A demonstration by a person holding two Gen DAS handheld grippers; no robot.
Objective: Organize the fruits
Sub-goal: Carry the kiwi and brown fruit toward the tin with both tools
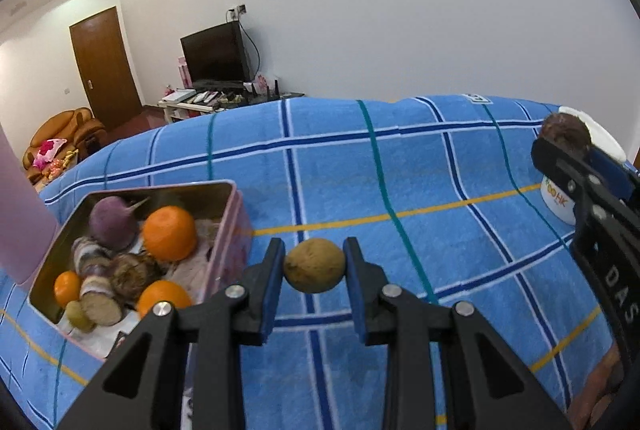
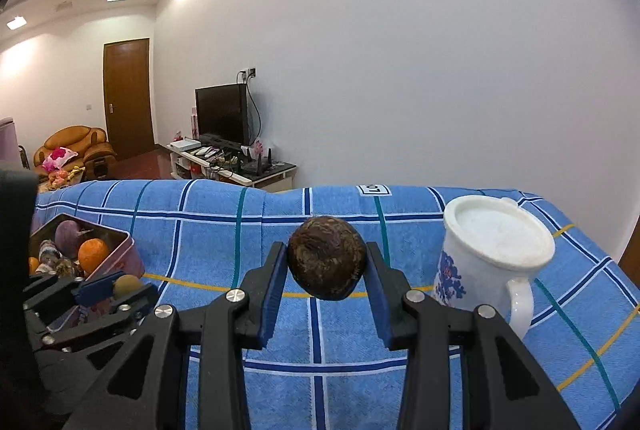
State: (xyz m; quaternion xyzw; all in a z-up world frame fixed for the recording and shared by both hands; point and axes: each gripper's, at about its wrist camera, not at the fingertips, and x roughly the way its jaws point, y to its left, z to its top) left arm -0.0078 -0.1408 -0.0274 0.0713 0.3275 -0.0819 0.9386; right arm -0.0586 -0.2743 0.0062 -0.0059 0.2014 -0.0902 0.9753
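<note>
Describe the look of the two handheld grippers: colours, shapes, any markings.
Both are alike. The left gripper and the right gripper are built of matte black angular plastic arms with triangular cut-outs, joined by round silver bolts. Each finger carries a flat blue pad on its inner face. White letters "DAS" run along the right gripper's side in the left wrist view. No cables or sleeves show.

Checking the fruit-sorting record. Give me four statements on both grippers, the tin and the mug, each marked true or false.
1. The left gripper is shut on a tan round fruit. True.
2. The right gripper is open with nothing in it. False: it is shut on a dark brown fruit.
3. The pink tin holds oranges among other produce. True.
4. The white mug lies tipped over on the blue checked cloth. False: it stands upright, a lid on it.
</note>
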